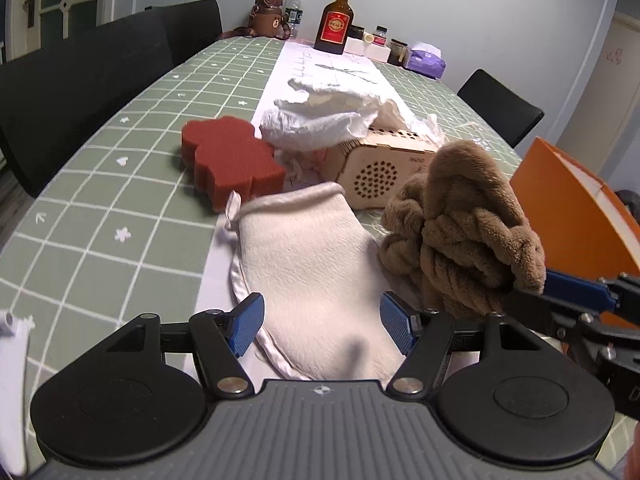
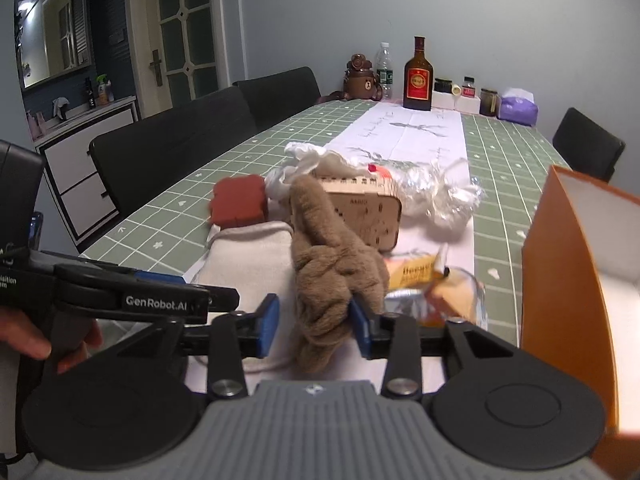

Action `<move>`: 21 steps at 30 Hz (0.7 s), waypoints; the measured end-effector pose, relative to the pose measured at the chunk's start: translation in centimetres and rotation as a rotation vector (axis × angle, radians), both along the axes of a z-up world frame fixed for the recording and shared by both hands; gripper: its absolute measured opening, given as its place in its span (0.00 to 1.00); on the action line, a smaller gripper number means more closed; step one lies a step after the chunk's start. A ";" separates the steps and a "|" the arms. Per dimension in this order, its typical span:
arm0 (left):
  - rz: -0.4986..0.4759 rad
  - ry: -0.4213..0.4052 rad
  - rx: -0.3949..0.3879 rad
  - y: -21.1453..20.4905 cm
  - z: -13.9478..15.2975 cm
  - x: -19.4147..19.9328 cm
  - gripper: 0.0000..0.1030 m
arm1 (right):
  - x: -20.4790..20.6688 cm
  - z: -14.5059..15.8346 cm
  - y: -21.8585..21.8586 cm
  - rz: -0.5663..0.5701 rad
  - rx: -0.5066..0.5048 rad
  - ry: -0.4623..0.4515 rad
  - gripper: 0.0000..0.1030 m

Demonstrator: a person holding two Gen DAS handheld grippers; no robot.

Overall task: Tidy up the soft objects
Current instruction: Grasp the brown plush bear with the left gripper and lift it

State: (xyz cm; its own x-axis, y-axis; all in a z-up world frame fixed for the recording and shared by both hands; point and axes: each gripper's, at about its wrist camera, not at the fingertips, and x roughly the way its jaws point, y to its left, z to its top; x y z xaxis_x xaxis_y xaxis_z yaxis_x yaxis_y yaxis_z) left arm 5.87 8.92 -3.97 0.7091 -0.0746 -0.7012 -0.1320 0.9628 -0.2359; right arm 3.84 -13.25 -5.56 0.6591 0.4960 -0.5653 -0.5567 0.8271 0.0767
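My left gripper (image 1: pixel 322 322) hangs open just above a cream mitt (image 1: pixel 308 256) that lies flat on the table, with nothing between its pads. A brown plush braided piece (image 2: pixel 332 276) stands on end between the pads of my right gripper (image 2: pixel 314 326). The right pad is buried in its pile, while a gap shows beside the left pad. In the left wrist view the same plush piece (image 1: pixel 460 232) rises beside the mitt, with one blue finger (image 1: pixel 576 290) against it. A red sponge (image 1: pixel 228 156) and a crumpled white cloth (image 1: pixel 328 116) lie farther back.
An orange box (image 2: pixel 560 272) with a white inside stands open at the right. A perforated wooden box (image 1: pixel 380 164) sits under the cloth. A clear plastic bag (image 2: pixel 448 192) and a yellow packet (image 2: pixel 412 274) lie nearby. Bottles (image 1: pixel 335 20) stand at the far end, and black chairs (image 1: pixel 80 80) line the table's left side.
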 end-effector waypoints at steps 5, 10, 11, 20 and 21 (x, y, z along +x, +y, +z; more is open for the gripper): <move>-0.022 -0.058 -0.053 -0.2 1.0 -1.5 0.76 | -1.5 0.9 -2.0 -0.055 0.024 -0.052 0.48; -0.056 -0.085 -0.074 -1.5 2.0 -1.8 0.78 | -0.5 1.3 -3.2 -0.220 -0.067 -0.151 0.41; -0.067 -0.086 -0.080 -1.9 2.2 -1.7 0.79 | 0.0 1.3 -3.3 -0.245 -0.097 -0.170 0.35; -0.126 -0.145 -0.113 -4.3 4.1 -1.3 0.86 | 3.0 -2.5 -1.6 -0.181 -0.199 -0.132 0.20; -0.125 -0.144 -0.117 -4.4 4.1 -1.3 0.86 | 2.8 -2.7 -1.5 -0.166 -0.189 -0.124 0.20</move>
